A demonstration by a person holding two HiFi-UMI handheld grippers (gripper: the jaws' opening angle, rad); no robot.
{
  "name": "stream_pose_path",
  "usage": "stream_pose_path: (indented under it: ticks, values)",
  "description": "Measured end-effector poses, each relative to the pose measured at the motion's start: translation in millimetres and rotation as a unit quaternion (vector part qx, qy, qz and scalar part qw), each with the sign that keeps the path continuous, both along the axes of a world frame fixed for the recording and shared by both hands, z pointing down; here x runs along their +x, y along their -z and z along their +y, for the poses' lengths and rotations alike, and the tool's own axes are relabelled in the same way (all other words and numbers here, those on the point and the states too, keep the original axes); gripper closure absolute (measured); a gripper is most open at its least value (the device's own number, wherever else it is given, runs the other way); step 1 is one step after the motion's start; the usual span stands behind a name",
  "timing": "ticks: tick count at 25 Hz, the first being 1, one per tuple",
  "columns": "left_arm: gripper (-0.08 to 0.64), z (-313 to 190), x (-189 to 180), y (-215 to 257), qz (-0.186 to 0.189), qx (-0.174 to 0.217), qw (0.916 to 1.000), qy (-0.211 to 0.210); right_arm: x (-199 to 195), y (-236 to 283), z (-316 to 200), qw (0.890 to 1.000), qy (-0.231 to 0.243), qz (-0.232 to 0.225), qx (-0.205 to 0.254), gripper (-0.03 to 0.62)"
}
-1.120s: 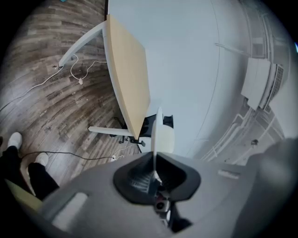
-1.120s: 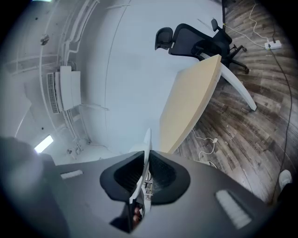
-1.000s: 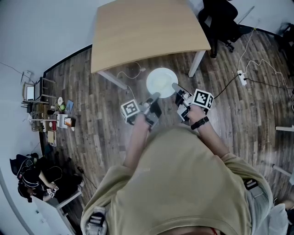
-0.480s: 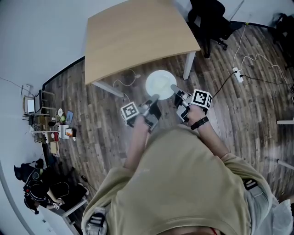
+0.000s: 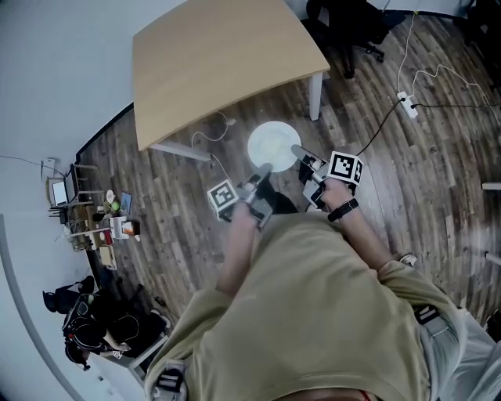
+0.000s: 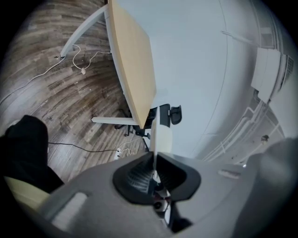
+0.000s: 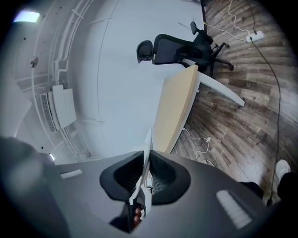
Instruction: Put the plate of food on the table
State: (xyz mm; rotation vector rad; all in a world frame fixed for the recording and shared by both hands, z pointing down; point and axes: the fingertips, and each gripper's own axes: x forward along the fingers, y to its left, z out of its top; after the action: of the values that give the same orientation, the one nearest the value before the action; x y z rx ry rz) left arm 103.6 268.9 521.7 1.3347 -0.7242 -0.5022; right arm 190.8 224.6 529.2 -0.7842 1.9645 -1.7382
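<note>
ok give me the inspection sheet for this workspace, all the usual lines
surface: wooden table, nothing seen on its top
job's things: white plate held over the floor just short of the table, not yet set down; food cannot be made out
clutter: low shelf of small items by the wall on the left
grippers: left hand-held gripper shut on the plate's rim; right hand-held gripper shut on the opposite rim
cables: white cable on the floor by the table; power strip with cords on the right
surroundings: wood floor, black office chair beyond the table
</note>
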Motion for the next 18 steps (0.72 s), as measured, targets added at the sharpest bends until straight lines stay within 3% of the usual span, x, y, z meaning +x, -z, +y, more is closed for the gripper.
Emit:
stream_pose_path:
  ticks: [6,12,15,18]
  values:
    - [0.543,-8,3,-30,0.008,-0.023,0.9997,0.003,4,-27,-7,0.999,0.010,0.017,-0.029,0.552]
    - [0.538,-70,-20,-42,0.011,-0.018,0.9997,-0.015,-17,-40,-64,0.999,-0.004,0.030,-0.040,0.549]
    - [0.538,-106,-45,-35,0.012,-0.002,0.9998,-0.016,-43,-35,-100,0.999,0.001,0.037,-0.034,0.551]
    - [0.537,-166,-95,-23,0.010,0.011,0.9998,-0.010,-93,-19,-160,0.998,0.011,0.051,-0.026,0.549]
